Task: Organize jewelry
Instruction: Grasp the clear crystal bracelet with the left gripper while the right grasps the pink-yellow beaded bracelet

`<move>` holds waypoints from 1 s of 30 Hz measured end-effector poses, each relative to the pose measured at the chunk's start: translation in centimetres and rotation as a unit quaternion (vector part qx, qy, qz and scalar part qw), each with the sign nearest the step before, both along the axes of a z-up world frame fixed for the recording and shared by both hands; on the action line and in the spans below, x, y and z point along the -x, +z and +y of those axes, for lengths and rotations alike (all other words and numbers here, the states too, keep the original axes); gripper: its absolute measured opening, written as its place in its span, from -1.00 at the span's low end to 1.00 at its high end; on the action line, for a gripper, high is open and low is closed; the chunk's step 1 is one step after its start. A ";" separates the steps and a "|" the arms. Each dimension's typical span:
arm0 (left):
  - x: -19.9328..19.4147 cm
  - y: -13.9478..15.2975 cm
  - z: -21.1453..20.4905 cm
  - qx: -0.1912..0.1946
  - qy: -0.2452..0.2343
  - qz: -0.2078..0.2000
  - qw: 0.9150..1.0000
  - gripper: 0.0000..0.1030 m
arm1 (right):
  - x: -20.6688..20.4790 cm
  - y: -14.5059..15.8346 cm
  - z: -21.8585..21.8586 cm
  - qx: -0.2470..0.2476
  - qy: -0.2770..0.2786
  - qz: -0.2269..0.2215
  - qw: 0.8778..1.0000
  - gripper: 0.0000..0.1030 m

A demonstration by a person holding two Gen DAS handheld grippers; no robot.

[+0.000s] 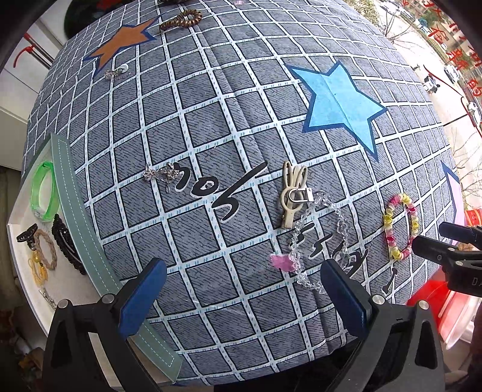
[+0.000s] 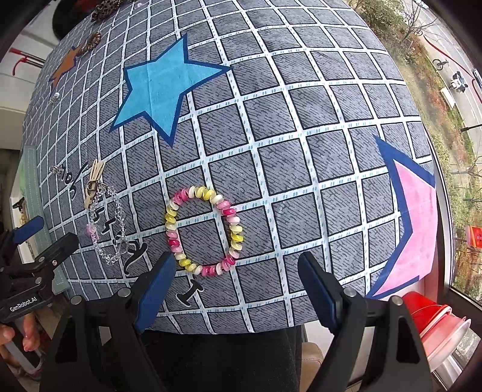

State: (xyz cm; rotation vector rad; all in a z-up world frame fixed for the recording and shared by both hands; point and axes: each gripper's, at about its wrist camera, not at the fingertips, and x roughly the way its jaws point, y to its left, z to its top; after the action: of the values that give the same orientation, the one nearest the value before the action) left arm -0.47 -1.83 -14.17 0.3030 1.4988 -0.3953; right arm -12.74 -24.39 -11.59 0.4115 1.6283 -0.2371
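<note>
Both grippers hang over the near edge of the table with their blue-padded fingers spread wide and nothing between them. The right gripper point(image 2: 236, 283) has its left pad point(image 2: 156, 283) just beside the near rim of the beaded bracelet point(image 2: 204, 230), though whether it touches I cannot tell. That bracelet is a closed ring of small glossy beads in pink, yellow and white, lying flat on the tablecloth point(image 2: 301, 169), a grey fabric crossed by white grid lines with a blue star point(image 2: 162, 87) and a pink arrow shape point(image 2: 417, 229) printed on it.

The left gripper point(image 1: 241, 286) hovers released, its right pad point(image 1: 343, 289) near the clear chain point(image 1: 319, 238), a loop of see-through crystal links with a pink charm point(image 1: 281, 261) at one side. At the chain's far end lies a cream hair clip point(image 1: 291, 193) with a metal spring. Further left sits a tangled silver necklace point(image 1: 161, 174), and far off by an orange star point(image 1: 123, 43) a brown coiled hair tie point(image 1: 180, 19).

At the left edge a white tray point(image 1: 21, 250) with a grey-green border holds a green bangle point(image 1: 45, 191), a beige braided loop point(image 1: 45, 250), a black braided band point(image 1: 67, 244) and yellow cords point(image 1: 39, 271).
</note>
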 end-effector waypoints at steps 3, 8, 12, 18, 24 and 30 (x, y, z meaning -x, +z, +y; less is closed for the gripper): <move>0.4 -0.7 -0.1 -0.007 0.007 0.003 1.000 1.00 | -0.1 -0.5 0.0 0.012 0.013 0.002 1.000 0.66; 1.2 -2.0 -0.3 -0.020 0.019 0.014 1.000 0.76 | -0.4 -1.6 -0.1 0.019 0.021 0.000 1.000 0.66; 2.1 -2.9 -0.9 -0.020 0.019 0.018 0.999 0.57 | -0.9 -2.8 -0.1 0.024 0.032 0.001 0.999 0.65; 2.7 -2.7 -3.5 -0.014 0.002 0.008 1.000 0.36 | -1.7 -4.7 1.7 0.048 0.051 -0.006 0.998 0.51; 3.9 -2.3 -5.8 -0.009 -0.029 0.006 1.000 -0.48 | -2.2 -4.7 4.0 0.063 0.079 -0.021 0.995 0.10; 3.0 -1.1 -5.1 0.034 -0.022 0.025 0.999 -0.71 | -2.9 -4.5 5.6 0.061 0.091 -0.023 0.994 -0.76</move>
State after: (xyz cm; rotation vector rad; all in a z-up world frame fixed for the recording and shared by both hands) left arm -3.52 -6.88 -15.30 0.2755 1.5262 -0.4907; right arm -9.83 -18.75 -16.07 0.1735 1.5868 -0.1872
